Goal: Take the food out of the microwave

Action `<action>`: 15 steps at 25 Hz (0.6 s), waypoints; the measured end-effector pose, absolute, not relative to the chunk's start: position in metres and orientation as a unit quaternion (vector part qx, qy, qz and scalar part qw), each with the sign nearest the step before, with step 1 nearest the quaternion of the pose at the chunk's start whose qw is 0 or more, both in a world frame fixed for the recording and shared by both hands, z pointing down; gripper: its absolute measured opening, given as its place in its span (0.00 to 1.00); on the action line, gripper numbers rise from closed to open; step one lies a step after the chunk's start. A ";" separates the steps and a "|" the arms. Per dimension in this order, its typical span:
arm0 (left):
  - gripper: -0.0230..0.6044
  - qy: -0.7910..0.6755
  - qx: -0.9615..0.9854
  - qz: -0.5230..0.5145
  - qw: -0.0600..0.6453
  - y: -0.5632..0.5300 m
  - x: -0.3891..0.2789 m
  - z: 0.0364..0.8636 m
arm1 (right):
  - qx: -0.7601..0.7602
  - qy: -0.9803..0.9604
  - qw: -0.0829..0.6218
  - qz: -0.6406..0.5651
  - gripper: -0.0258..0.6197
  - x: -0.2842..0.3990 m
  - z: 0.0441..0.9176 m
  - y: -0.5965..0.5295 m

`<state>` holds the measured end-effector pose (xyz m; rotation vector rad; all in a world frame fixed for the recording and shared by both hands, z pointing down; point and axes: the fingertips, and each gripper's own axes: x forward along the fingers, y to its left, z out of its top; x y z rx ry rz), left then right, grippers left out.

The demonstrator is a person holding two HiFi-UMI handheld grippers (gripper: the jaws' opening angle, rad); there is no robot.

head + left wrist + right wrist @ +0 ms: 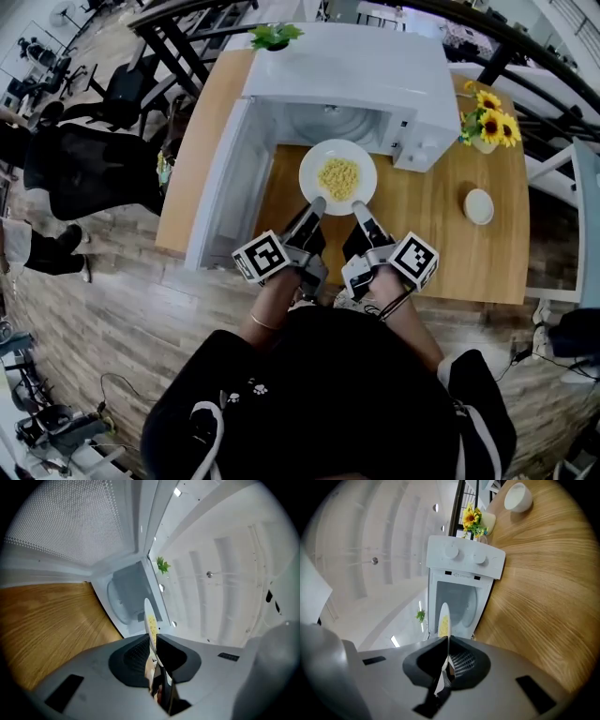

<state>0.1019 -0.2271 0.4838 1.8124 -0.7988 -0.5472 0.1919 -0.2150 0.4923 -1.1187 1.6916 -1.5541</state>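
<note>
1. Two grippers share the load in the head view. The left gripper (pixel 317 204) and the right gripper (pixel 357 208) are each clamped on the near rim of the round white plate (pixel 314 159) of yellow noodles (pixel 338 177) at frame centre. The plate hangs just outside the open white microwave (pixel 375 66), above the wooden table (pixel 441 253). The white microwave door (pixel 220 187) stands open at the left.
2. Left gripper view: the jaws pinch the plate rim (pixel 148 616), seen edge-on at lower centre, with the microwave cavity (pixel 126 592) beyond. Matching the height of both grips should keep the plate flat and the noodles in place.
3. Right gripper view: the jaws are closed on the same rim (pixel 444 616) at lower centre, with the microwave front (pixel 464 569) above. Only the rim's edge is held, so a slip seems the main risk. Both hands should travel together, lower the plate onto bare table, and let go only once its base rests.
</note>
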 end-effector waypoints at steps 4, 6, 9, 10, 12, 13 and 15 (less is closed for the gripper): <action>0.11 -0.326 0.759 -0.224 0.517 -0.210 0.090 0.478 | -0.420 0.632 0.293 -0.582 0.06 0.180 0.486 -0.197; 0.11 -0.324 0.756 -0.224 0.522 -0.202 0.085 0.477 | -0.425 0.632 0.287 -0.580 0.06 0.175 0.484 -0.189; 0.11 -0.318 0.756 -0.226 0.526 -0.194 0.083 0.476 | -0.428 0.628 0.293 -0.580 0.06 0.172 0.483 -0.180; 0.11 -0.317 0.757 -0.225 0.526 -0.192 0.083 0.476 | -0.428 0.627 0.294 -0.580 0.06 0.173 0.483 -0.177; 0.11 -0.319 0.757 -0.220 0.527 -0.188 0.082 0.478 | -0.429 0.629 0.296 -0.577 0.06 0.173 0.482 -0.174; 0.11 -0.319 0.756 -0.219 0.528 -0.187 0.082 0.479 | -0.430 0.631 0.295 -0.575 0.06 0.173 0.482 -0.172; 0.11 -0.315 0.757 -0.221 0.527 -0.186 0.083 0.477 | -0.434 0.634 0.293 -0.570 0.06 0.175 0.480 -0.172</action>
